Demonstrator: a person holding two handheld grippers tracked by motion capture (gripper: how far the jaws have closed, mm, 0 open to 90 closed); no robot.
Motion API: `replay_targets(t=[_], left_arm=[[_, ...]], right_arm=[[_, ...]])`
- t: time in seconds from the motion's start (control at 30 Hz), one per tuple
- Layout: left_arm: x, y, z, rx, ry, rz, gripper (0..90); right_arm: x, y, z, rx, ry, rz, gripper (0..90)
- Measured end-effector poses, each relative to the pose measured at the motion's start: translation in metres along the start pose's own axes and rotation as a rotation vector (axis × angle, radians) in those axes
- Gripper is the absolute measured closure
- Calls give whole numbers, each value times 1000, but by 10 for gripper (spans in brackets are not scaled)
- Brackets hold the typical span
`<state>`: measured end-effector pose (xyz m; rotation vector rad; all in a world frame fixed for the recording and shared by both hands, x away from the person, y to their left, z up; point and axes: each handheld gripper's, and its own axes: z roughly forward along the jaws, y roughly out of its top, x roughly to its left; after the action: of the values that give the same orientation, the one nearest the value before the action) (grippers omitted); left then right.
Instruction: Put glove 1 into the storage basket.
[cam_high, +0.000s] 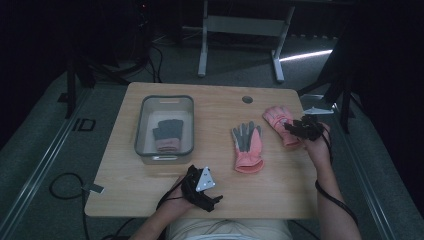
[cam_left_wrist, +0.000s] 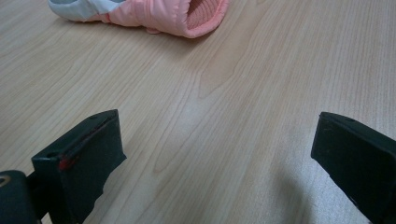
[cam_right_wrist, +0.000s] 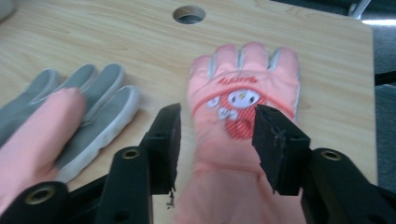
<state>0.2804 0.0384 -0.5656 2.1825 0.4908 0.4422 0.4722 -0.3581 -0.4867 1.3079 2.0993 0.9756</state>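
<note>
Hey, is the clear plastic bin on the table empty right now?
No, the bin holds a grey glove with a pink cuff lying on its bottom.

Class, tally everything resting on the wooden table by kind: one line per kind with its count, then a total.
Pink gloves lying on the table: 2 (palm-up glove, cartoon-print glove)
Grey-and-pink gloves inside the bin: 1 (glove)
Clear plastic bins: 1 (bin)
Total: 4

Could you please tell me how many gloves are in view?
3: a grey knit glove in the clear plastic bin, a pink-and-grey glove mid-table, a pink cartoon-print glove under the right gripper.
</note>
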Motion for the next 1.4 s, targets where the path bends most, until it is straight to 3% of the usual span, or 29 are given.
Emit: replay_targets(t=[0.17, 0.37, 0.73, 0.93, 1.27, 1.4], left_arm=[[0, 0, -1, -5, -8, -1, 19], [1, 0, -2, -4, -2, -9, 19], [1, -2, -1, 1, -12, -16, 19], [1, -2, -2, -1, -12, -11, 19], [2, -2, -3, -7, 5, -14, 19], [2, -2, -3, -5, 4, -14, 19]], right_arm=[[-12, 13, 11, -22, -10, 3, 464], [-18, 20, 34, 17, -22, -3, 443], [-22, 4, 65, 100, -41, -32, 433], [-21, -2, 71, 116, -41, -45, 528], [-20, 1, 71, 140, -36, 1, 784], [-19, 5, 63, 127, -63, 52, 847]])
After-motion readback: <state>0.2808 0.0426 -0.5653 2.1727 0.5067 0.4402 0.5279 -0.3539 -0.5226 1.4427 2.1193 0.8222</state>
